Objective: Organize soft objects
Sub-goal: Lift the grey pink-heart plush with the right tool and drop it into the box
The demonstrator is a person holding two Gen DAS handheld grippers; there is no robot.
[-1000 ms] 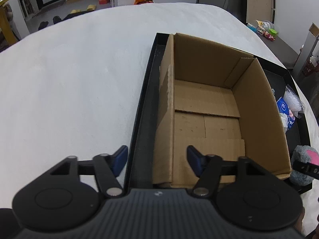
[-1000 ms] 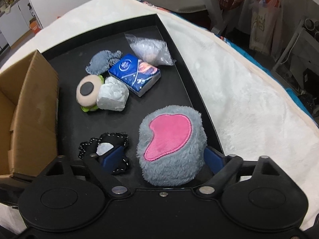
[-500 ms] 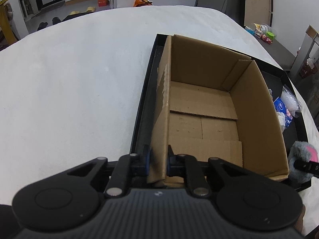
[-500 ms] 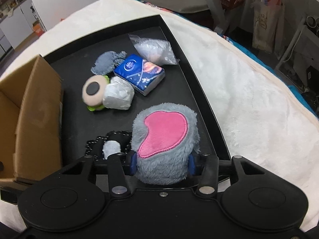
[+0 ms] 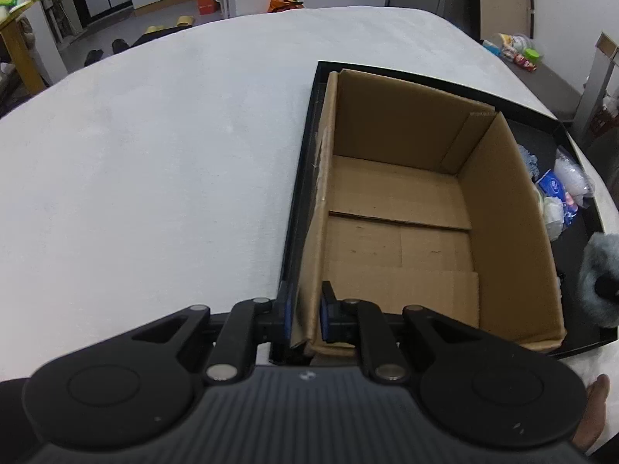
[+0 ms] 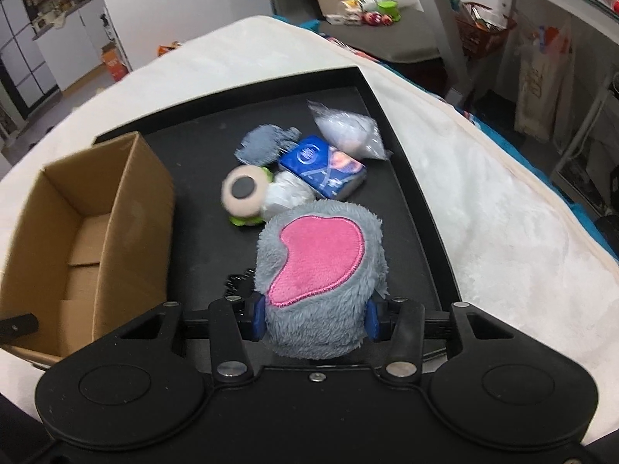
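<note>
An empty cardboard box [image 5: 410, 208] stands in a black tray [image 5: 305, 178]. My left gripper [image 5: 305, 315] is shut on the box's near left wall. In the right wrist view my right gripper [image 6: 315, 319] is shut on a grey plush toy with a pink patch [image 6: 321, 266], held a little above the tray [image 6: 421, 208]. The same toy shows as a grey blur [image 5: 599, 278] at the right edge of the left wrist view. The cardboard box [image 6: 89, 228] lies to the toy's left.
On the tray behind the toy lie a blue tissue pack [image 6: 323, 164], a clear bag of white stuff [image 6: 348, 129], a grey cloth [image 6: 263, 143], a white wad [image 6: 288, 193] and a round beige toy [image 6: 243, 193]. White bedding [image 5: 154, 147] surrounds the tray.
My left gripper closed on the box wall. My right gripper closed on the plush toy and lifted it off the tray, and the view swung toward the box.
</note>
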